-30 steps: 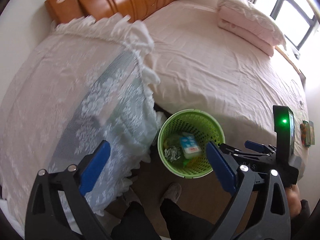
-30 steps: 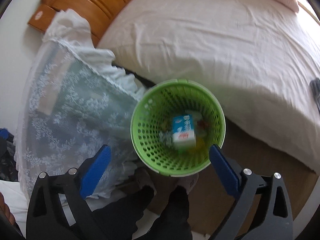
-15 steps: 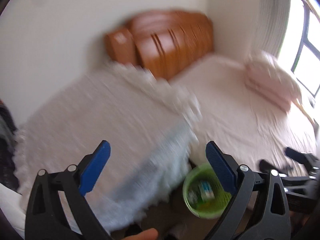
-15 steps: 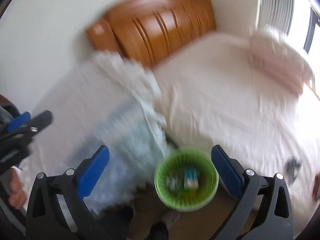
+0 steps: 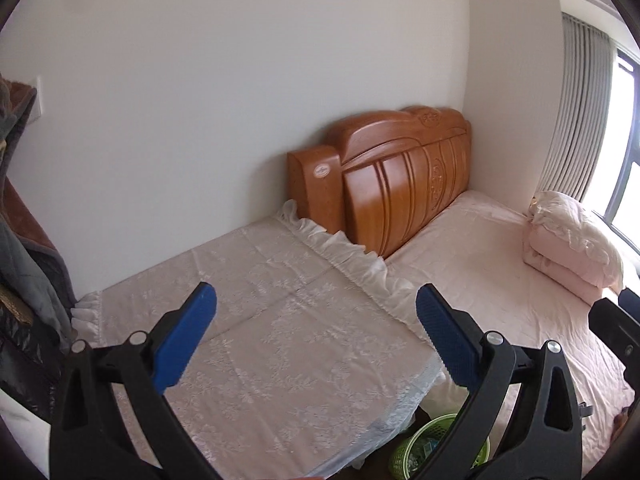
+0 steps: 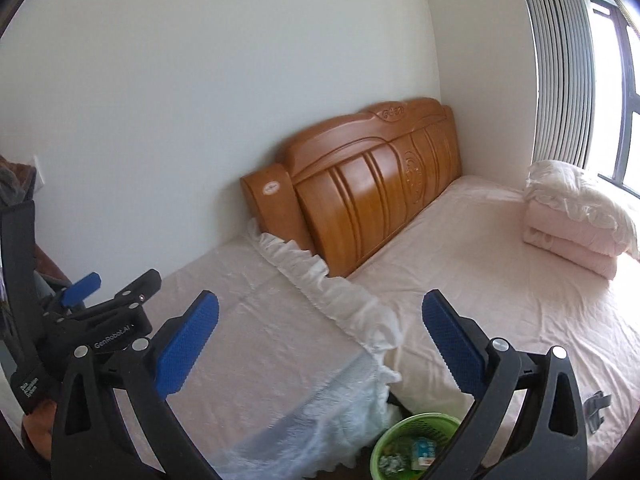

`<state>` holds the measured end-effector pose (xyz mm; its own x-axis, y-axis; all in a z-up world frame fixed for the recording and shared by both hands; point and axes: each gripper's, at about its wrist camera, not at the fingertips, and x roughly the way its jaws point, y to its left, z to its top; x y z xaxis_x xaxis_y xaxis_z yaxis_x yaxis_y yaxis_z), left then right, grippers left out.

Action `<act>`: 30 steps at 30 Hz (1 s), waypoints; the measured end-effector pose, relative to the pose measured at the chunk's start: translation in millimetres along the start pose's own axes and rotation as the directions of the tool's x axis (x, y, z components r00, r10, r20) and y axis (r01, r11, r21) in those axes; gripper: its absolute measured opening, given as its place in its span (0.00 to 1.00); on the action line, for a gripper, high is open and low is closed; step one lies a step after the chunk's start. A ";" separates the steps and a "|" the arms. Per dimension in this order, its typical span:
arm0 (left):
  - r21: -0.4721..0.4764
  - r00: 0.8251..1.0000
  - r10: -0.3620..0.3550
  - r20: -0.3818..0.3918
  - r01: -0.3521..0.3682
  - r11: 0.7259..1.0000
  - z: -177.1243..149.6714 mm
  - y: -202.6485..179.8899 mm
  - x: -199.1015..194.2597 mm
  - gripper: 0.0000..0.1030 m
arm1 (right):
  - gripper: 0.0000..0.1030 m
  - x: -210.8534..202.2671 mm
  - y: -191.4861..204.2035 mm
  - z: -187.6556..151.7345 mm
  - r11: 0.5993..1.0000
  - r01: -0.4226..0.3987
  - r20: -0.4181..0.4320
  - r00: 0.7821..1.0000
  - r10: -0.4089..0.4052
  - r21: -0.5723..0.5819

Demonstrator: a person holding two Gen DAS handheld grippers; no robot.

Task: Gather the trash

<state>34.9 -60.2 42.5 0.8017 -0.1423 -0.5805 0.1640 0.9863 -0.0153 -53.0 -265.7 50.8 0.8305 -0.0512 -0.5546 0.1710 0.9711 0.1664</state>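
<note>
Both tools are held up and level over the room, each with nothing between its blue pads. The left gripper (image 5: pixel 316 320) has its jaws spread wide, and so does the right gripper (image 6: pixel 320 324); the left one also shows at the far left of the right wrist view, just beside the right one. Low down, below the right gripper's right finger, sits the green mesh wastebasket (image 6: pixel 416 446) on the floor, with a small blue-and-white carton (image 6: pixel 424 449) and crumpled scraps inside it. Just ahead of both tools lies a white lace cover (image 5: pixel 288 344) with a ruffled edge. Beyond it spreads the pink bedsheet (image 6: pixel 500 276), a folded pink quilt (image 6: pixel 572 220) far to the right, and farthest off the carved wooden headboard (image 6: pixel 360 184) against the wall.
</note>
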 end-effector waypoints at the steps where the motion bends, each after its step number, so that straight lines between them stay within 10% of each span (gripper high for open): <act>1: -0.007 1.000 0.001 -0.009 -0.001 1.000 -0.7 5.8 1.1 0.93 | 0.98 3.9 4.8 -1.7 1.000 0.002 -0.013 1.000 -0.002 -0.001; 30: -0.076 0.998 0.024 -0.066 -0.029 0.997 -18.7 25.6 16.4 0.93 | 0.98 34.9 25.2 -18.5 1.000 0.004 -0.096 0.995 -0.006 -0.029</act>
<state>41.5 -35.8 17.3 0.7657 -0.1131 -0.6332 0.0970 0.9935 -0.0603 -29.6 -238.7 20.6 0.7745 -0.0346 -0.6316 0.1586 0.9772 0.1410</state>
